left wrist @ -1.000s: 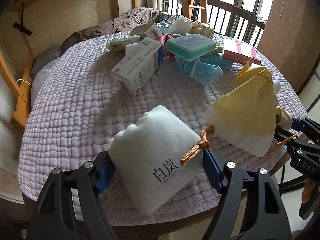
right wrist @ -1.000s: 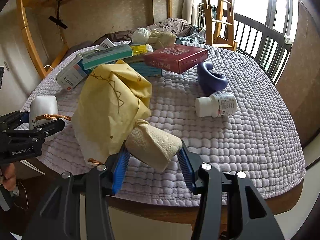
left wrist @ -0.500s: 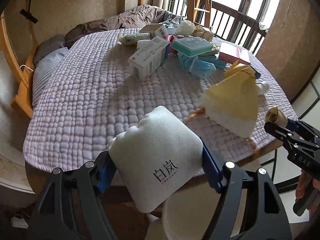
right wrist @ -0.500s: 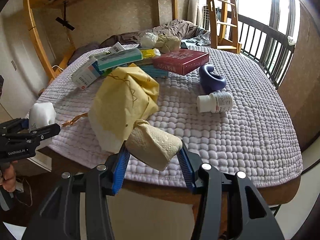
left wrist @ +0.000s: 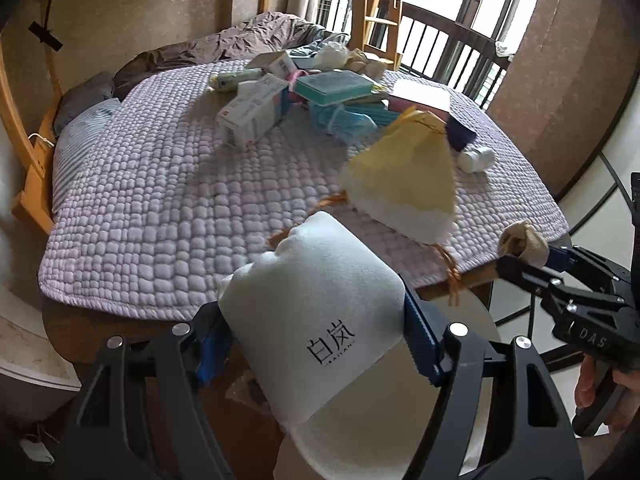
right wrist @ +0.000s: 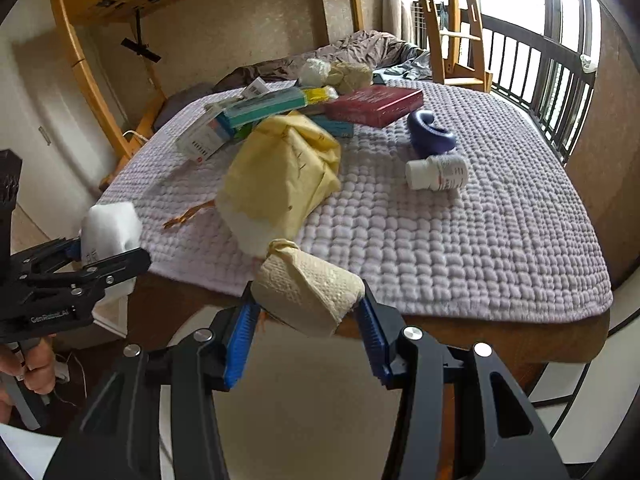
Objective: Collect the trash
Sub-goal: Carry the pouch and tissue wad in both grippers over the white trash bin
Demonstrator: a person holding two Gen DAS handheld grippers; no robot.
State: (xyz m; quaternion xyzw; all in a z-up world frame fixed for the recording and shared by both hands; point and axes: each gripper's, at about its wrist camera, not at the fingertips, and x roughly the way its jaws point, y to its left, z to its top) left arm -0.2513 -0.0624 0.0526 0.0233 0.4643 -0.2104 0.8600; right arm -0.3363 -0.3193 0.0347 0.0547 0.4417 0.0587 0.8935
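Note:
My left gripper (left wrist: 316, 320) is shut on a white foam pouch (left wrist: 320, 312) with black printed characters, held off the table's front edge; it also shows in the right wrist view (right wrist: 110, 232). My right gripper (right wrist: 306, 308) is shut on a crumpled beige paper wad (right wrist: 308, 292), also past the front edge; the wad shows in the left wrist view (left wrist: 522, 240). A yellow and white cloth bag (right wrist: 280, 172) with an orange cord lies on the quilted table cover (right wrist: 440, 240).
Boxes (left wrist: 252, 112), a teal case (left wrist: 336, 86), a red box (right wrist: 372, 106), a purple curved object (right wrist: 430, 134) and a white pill bottle (right wrist: 438, 172) lie on the table. A pale round bin rim (left wrist: 468, 320) shows below the grippers. A bunk bed and railing stand behind.
Both grippers have pulled back from the table with their loads, now beyond its front edge. The yellow bag's cord has slipped off the left gripper and the bag stays on the table.

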